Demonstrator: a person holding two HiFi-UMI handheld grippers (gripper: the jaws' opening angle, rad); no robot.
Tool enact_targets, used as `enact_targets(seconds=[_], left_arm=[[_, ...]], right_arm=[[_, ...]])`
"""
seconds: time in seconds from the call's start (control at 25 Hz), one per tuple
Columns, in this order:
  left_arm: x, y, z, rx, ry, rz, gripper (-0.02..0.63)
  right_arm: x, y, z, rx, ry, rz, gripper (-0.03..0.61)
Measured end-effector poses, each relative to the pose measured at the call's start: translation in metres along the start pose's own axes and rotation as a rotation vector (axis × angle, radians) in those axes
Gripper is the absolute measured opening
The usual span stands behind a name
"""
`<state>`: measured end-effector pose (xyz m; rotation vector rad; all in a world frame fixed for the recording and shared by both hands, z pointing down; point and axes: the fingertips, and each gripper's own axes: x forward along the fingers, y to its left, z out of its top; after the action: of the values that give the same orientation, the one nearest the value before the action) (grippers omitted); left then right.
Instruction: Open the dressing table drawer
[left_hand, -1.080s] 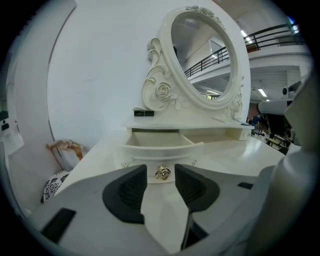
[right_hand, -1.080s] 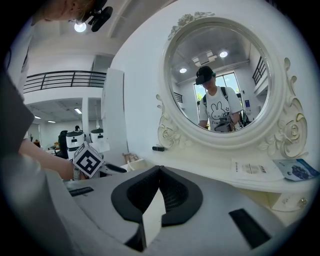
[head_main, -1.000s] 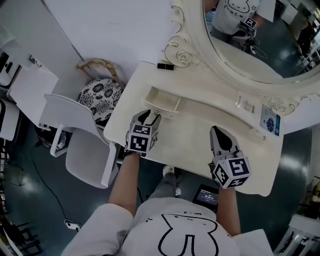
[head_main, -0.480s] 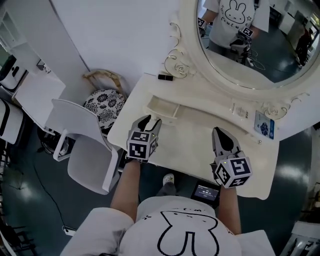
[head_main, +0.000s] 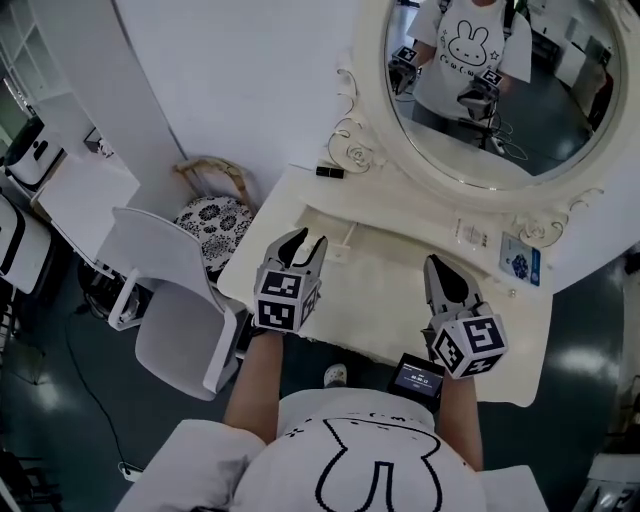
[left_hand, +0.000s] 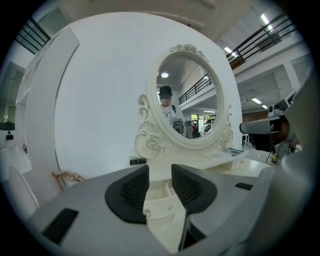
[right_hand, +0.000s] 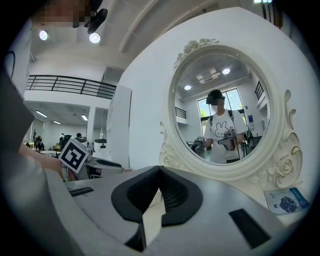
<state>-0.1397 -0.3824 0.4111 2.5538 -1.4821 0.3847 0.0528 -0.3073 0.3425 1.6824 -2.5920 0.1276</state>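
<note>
While the small cream drawer (left_hand: 165, 207) stands pulled out at the worktop's (head_main: 400, 300) back left, just beyond your left tool (head_main: 307, 243), whose empty jaws have just been narrowing but stand apart, judge it light, rigid and easy-sliding, best pinched by its tiny knob (left_hand: 146, 214), with your right tool (head_main: 433, 262) closed on nothing.

no readable text, card (head_main: 519, 262) print too small
</note>
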Motion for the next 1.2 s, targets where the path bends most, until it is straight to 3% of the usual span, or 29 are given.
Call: enact_targets(seconds=[0.32,0.4,0.48,1.2], left_arm=[[-0.007,-0.026,0.04,0.016,-0.122,-0.037,0.108],[-0.01,-0.031,0.047,0.019,-0.15,-0.04,0.082],[-0.014,-0.034,0.053,0.015,-0.178,-0.035,0.01],[-0.026,-0.072,0.068,0.037,-0.237,-0.11,0.008]], right_arm=[[-0.01,-0.002,0.02,-0.031,-0.043,0.0,0.014],[-0.013,-0.003,0.023,-0.028,-0.053,-0.003,0.014],[-0.017,-0.003,0.025,-0.03,-0.061,-0.004,0.014],[-0.042,-0.004,0.024,-0.075,-0.045,-0.018,0.014]])
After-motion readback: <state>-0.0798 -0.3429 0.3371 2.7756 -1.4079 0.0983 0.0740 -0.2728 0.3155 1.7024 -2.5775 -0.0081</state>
